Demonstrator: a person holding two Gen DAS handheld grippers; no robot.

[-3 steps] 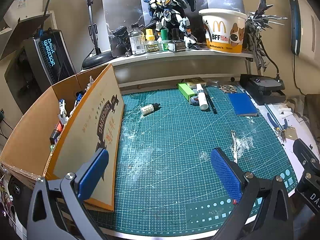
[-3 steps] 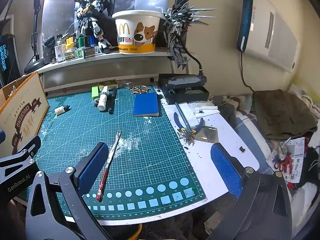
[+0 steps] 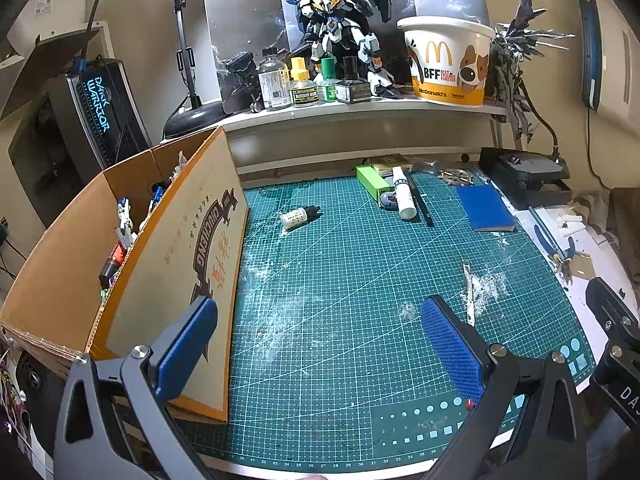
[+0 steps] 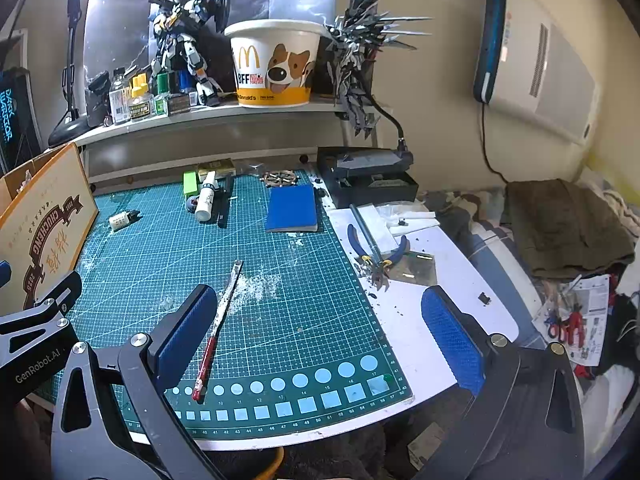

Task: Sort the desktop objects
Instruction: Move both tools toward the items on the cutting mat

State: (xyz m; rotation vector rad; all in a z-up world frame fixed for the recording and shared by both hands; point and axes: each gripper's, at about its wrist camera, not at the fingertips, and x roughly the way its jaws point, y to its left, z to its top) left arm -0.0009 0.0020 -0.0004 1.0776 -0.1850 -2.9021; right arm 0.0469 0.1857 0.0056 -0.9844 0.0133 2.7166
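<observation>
A green cutting mat covers the desk, a cardboard box at its nine o'clock edge. The left gripper hovers, jaws apart, empty. The slim red-handled file, dusty white, lies lengthwise, tip toward one o'clock, beside the right gripper, jaws likewise apart.

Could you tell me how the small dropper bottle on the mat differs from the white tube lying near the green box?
The dropper bottle is short with a dark cap; the white tube is longer and white nearly throughout. The bottle lies alone on open mat; the tube lies among other items, beside the green box. Both lie on their sides on the cutting mat.
</observation>
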